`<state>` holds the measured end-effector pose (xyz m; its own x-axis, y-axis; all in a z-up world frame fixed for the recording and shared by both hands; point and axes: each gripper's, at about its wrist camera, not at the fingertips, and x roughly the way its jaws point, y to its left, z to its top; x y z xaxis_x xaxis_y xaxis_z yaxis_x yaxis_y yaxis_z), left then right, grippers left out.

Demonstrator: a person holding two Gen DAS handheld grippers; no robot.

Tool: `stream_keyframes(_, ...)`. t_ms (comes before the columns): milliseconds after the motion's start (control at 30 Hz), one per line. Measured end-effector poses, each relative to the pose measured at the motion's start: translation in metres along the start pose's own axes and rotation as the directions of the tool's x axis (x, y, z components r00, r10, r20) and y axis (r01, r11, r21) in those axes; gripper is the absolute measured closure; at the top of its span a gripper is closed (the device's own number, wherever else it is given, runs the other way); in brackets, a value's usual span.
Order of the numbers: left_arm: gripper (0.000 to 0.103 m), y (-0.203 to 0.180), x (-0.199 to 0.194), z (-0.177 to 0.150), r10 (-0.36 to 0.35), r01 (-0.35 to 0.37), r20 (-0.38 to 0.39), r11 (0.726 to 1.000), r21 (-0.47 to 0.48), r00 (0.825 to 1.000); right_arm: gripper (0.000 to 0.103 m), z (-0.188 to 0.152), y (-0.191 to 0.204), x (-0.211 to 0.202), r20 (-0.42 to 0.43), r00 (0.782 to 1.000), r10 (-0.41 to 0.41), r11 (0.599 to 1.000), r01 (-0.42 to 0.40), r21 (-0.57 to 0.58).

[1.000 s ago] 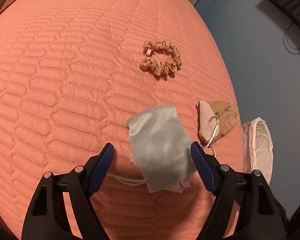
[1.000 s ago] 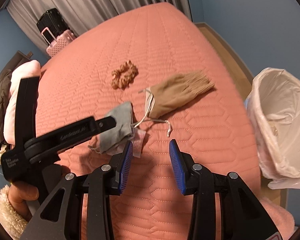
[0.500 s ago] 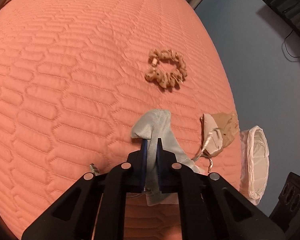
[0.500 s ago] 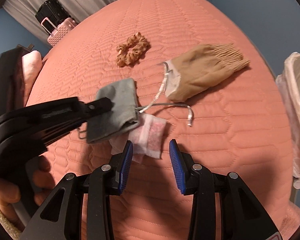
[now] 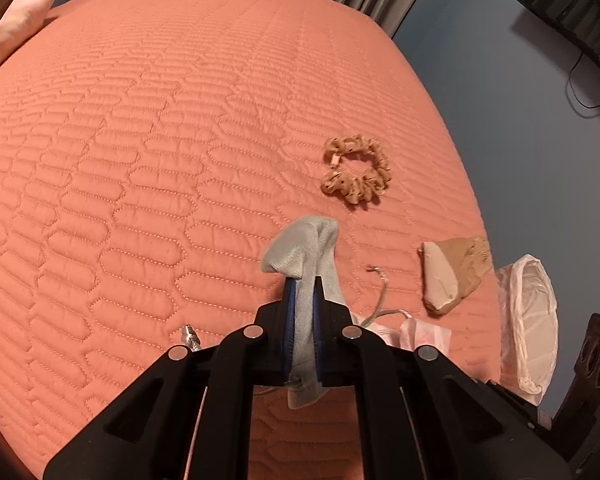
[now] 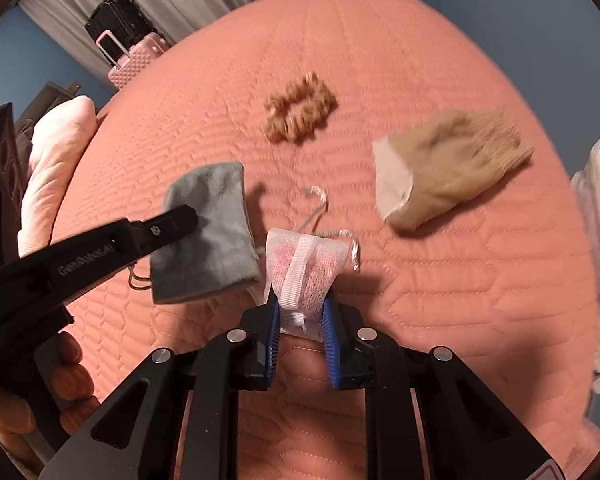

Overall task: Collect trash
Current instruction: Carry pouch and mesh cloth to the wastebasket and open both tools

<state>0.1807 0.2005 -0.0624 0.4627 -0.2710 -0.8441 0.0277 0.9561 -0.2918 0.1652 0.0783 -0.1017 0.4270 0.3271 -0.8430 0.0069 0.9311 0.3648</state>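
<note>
Right wrist view: the right gripper (image 6: 300, 312) is now clenched on a small white mesh sachet (image 6: 306, 268) with a pink filling and a white ribbon, at 6 o'clock of the frame. Half a second ago its fingers stood apart above that sachet, which lay flat on the coral quilted bed (image 6: 420, 40). At 9 o'clock the left gripper (image 6: 176, 220) is seen pinching a grey pouch (image 6: 208, 236), lifted clear of the bed so the sachet beneath it could be reached.

In the left wrist view the left gripper (image 5: 302, 300) is clamped on the grey pouch (image 5: 308, 252), which was grasped half a second ago too. A tan pouch (image 5: 452, 272) lies at 3 o'clock and a scrunchie (image 5: 356, 170) at 1 o'clock, both on the bed.

Judged from this, the sachet is the trash in hand, and carrying it to the white-lined bin (image 5: 528, 320) beside the bed at 4 o'clock comes next.

The bin is cut off at the right edge of the right wrist view. That view is motion-blurred, so whether the sachet has left the bed cannot be told. A thin silver cord (image 6: 320, 212) behind it is hard to trace.
</note>
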Motion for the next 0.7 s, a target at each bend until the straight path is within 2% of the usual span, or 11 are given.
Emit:
stream_keyframes(267,0.095,-0.046,-0.041,0.006,-0.062,0.055,0.083,0.995,0.081,0.995,0.086,0.018,-0.007,-0.079,0.164,0.986,0.007,1.0,-0.008,0.003)
stream_keyframes(533,0.095,-0.109,-0.08,0.009,-0.145,0.115,0.152,0.975,0.188,0.978,0.086,0.025,-0.033,-0.17,0.323,0.946,-0.012,0.999,0.002,0.032)
stream_keyframes(700,0.095,-0.156,-0.096,0.005,-0.199,0.149,0.169,0.951,0.27,0.965,0.086,0.026,-0.054,-0.215,0.394,0.918,-0.046,0.998,0.025,0.058)
